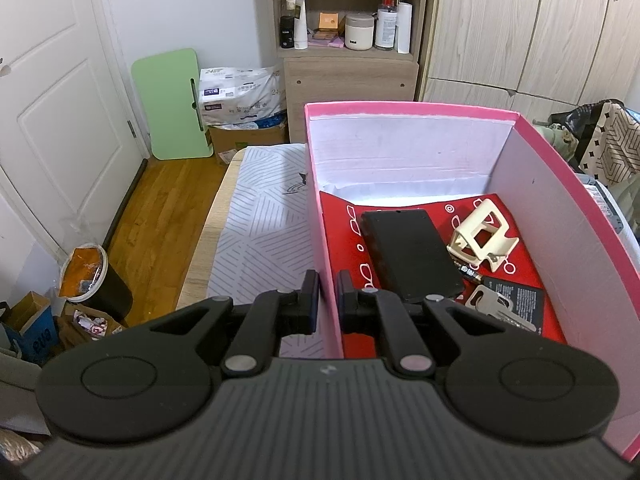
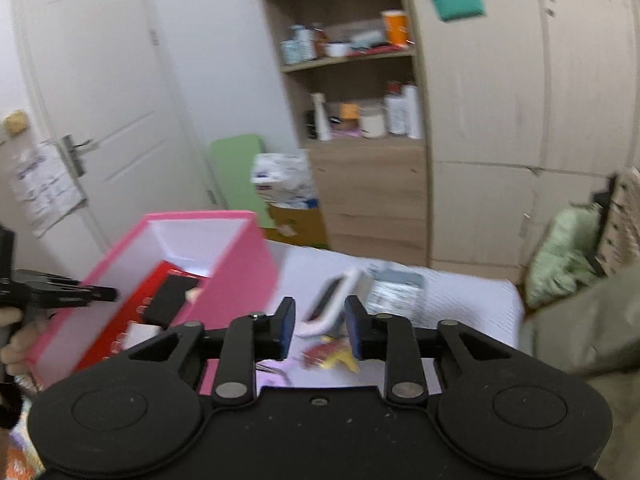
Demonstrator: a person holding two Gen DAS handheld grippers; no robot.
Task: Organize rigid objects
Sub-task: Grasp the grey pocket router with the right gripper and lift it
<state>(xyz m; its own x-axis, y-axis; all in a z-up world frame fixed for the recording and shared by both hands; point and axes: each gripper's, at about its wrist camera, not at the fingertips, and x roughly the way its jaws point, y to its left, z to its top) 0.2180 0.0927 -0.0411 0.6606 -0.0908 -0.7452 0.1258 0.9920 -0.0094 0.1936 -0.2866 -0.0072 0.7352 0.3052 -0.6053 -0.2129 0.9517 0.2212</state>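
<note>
My left gripper (image 1: 328, 300) is shut on the left wall of a pink box (image 1: 400, 110), one finger outside and one inside. In the box, on a red liner, lie a black slab (image 1: 408, 252), a cream plastic holder (image 1: 480, 236), a silver key-like piece (image 1: 496, 304) and a black card (image 1: 524, 300). The blurred right wrist view shows the pink box (image 2: 244, 268) at left, with the left gripper (image 2: 100, 294) on its wall. My right gripper (image 2: 319, 312) is open and holds nothing. Beyond its fingers on the table lie a white curved object (image 2: 332, 300), a grey packet (image 2: 396, 288) and a small yellow-red item (image 2: 332, 354).
The table has a pale striped cover (image 1: 260, 224) and its left edge drops to a wooden floor with a bin (image 1: 92, 276). A shelf unit (image 1: 348, 24) and wardrobe (image 1: 520, 28) stand behind. A person's olive sleeve (image 2: 592, 328) is at right, bags (image 1: 600, 144) beyond the box.
</note>
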